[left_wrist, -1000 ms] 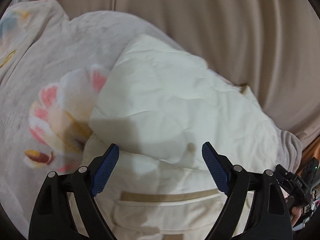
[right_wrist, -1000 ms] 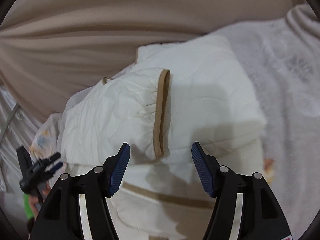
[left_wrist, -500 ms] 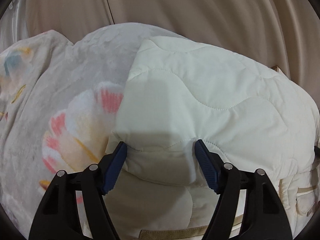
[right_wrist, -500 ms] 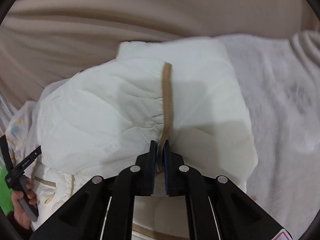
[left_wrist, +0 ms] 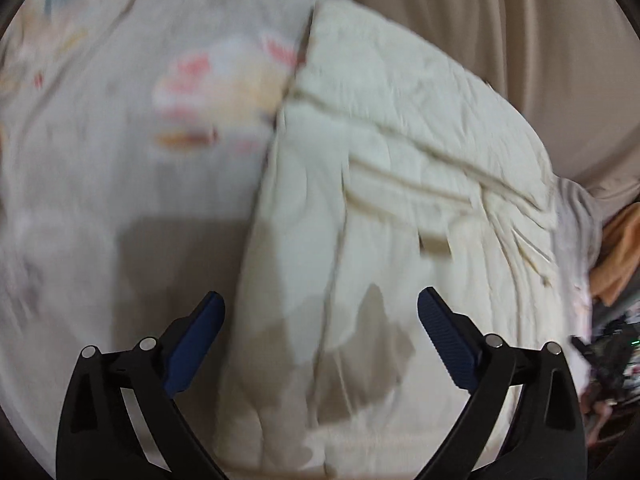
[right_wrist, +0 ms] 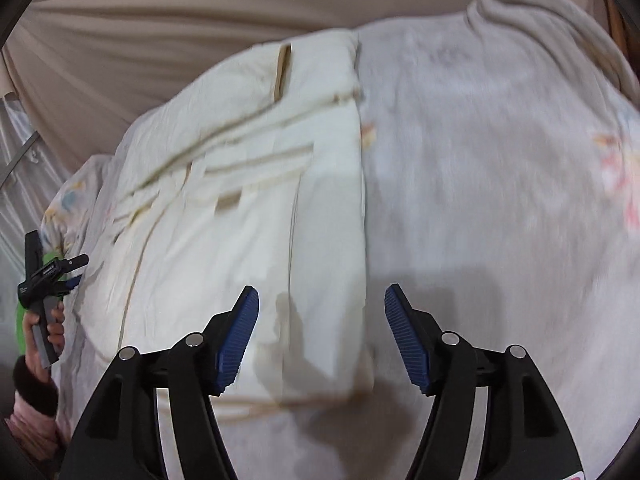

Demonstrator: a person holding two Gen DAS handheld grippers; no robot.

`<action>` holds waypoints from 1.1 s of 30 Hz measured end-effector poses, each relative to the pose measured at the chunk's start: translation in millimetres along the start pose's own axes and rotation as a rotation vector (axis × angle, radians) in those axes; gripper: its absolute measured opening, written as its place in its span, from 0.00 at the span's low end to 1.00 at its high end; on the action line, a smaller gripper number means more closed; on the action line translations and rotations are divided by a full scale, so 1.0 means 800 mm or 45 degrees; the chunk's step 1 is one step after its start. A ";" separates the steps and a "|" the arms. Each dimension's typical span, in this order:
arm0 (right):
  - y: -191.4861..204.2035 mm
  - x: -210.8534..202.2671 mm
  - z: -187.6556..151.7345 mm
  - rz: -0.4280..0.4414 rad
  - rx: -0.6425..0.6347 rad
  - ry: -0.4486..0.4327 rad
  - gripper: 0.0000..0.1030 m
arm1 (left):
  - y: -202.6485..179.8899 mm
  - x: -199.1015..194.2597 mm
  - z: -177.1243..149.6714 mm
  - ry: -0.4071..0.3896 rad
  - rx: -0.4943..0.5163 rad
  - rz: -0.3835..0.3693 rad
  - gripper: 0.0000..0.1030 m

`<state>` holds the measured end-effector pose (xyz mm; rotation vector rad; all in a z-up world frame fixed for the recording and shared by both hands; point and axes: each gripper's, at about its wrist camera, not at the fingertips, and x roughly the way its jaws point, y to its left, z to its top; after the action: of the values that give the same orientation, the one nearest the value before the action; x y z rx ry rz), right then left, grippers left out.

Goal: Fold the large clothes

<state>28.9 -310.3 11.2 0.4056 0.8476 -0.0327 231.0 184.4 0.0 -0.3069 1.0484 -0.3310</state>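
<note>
Jacket [left_wrist: 400,200], cream quilted w/ tan trim, lies folded on the floral blanket [left_wrist: 120,160], along its edge by the beige curtain [left_wrist: 520,20]. Left gripper [left_wrist: 320,340] hovers over jacket, jaws wide, holding nothing. Right gripper [right_wrist: 320,336] also wide, straddling jacket's side edge; pics blurry.
</note>
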 end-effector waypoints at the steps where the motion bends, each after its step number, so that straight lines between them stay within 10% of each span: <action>1: 0.001 0.002 -0.013 0.015 0.009 0.013 0.63 | 0.003 0.005 -0.008 0.035 -0.026 -0.031 0.85; 5: 0.021 0.006 -0.027 0.004 0.008 0.016 0.09 | -0.008 -0.006 -0.023 0.007 0.058 0.008 0.19; 8: 0.033 -0.038 -0.035 0.037 0.022 -0.093 0.06 | -0.010 -0.044 -0.032 -0.032 0.055 -0.036 0.12; 17: 0.041 -0.155 -0.206 -0.056 -0.022 -0.020 0.06 | 0.002 -0.139 -0.194 0.107 0.269 0.031 0.18; 21: 0.026 -0.161 -0.244 -0.191 0.019 0.046 0.19 | 0.008 -0.185 -0.212 -0.009 0.237 0.034 0.20; 23: 0.029 -0.187 -0.215 -0.201 0.022 -0.074 0.21 | -0.004 -0.220 -0.188 -0.136 0.229 -0.024 0.32; 25: 0.044 -0.210 -0.170 -0.155 -0.023 -0.234 0.43 | -0.026 -0.247 -0.155 -0.288 0.258 -0.064 0.58; 26: 0.053 -0.214 -0.143 -0.139 -0.040 -0.304 0.58 | -0.041 -0.252 -0.139 -0.349 0.272 -0.058 0.61; 33: 0.079 -0.079 0.042 0.069 0.003 -0.270 0.68 | -0.105 -0.162 -0.014 -0.501 0.328 0.136 0.62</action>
<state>23.1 -272.1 98.7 0.4192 0.6271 -0.0262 152.1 159.8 130.5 -0.0773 0.6236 -0.2913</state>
